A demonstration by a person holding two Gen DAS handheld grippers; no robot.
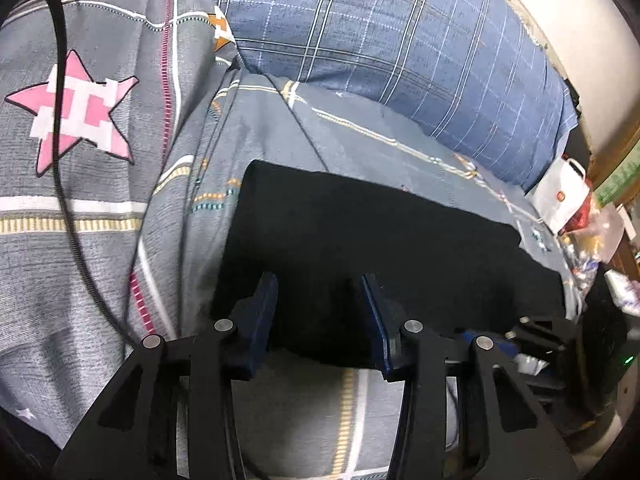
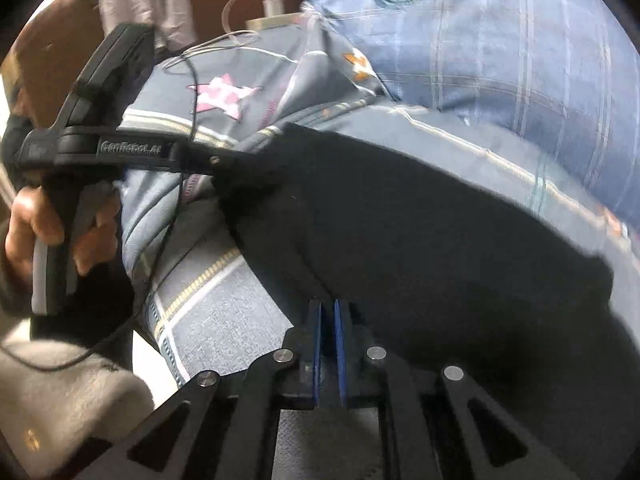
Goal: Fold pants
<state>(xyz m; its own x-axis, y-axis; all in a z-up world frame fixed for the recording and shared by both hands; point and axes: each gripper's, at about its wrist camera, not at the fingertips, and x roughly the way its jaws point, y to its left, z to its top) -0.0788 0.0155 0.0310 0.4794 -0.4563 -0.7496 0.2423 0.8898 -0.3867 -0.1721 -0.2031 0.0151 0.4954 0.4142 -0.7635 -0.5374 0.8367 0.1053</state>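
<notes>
- Left wrist view: the black pants (image 1: 384, 248) are lying flat on the bed's grey patterned sheet (image 1: 92, 208), folded into a broad dark slab whose long axis is running from the near left to the far right.
- The left gripper (image 1: 318, 316) is hovering at the slab's near edge, fingers (image 1: 266, 304) standing wide apart with cloth showing between them but nothing pinched. The near hem is sitting directly ahead of the fingers, so this hand looks closer to the left end.
- A blue plaid pillow (image 1: 400, 52) is lying beyond the pants, and a white paper bag (image 1: 564, 196) is standing off the far right corner.
- Right wrist view: the right gripper (image 2: 328, 344) is showing its blue fingers (image 2: 316, 340) drawn nearly together; dark fabric appears to be sitting in the thin slot, though blur is keeping a firm hold from being certain.
- Only this view is showing the other gripper from outside (image 2: 132, 148), its tip meeting the pants' far-left corner, and the person's hand (image 2: 48, 224) squeezing its handle.
- The pants (image 2: 420, 232) are stretching away to the right here.
</notes>
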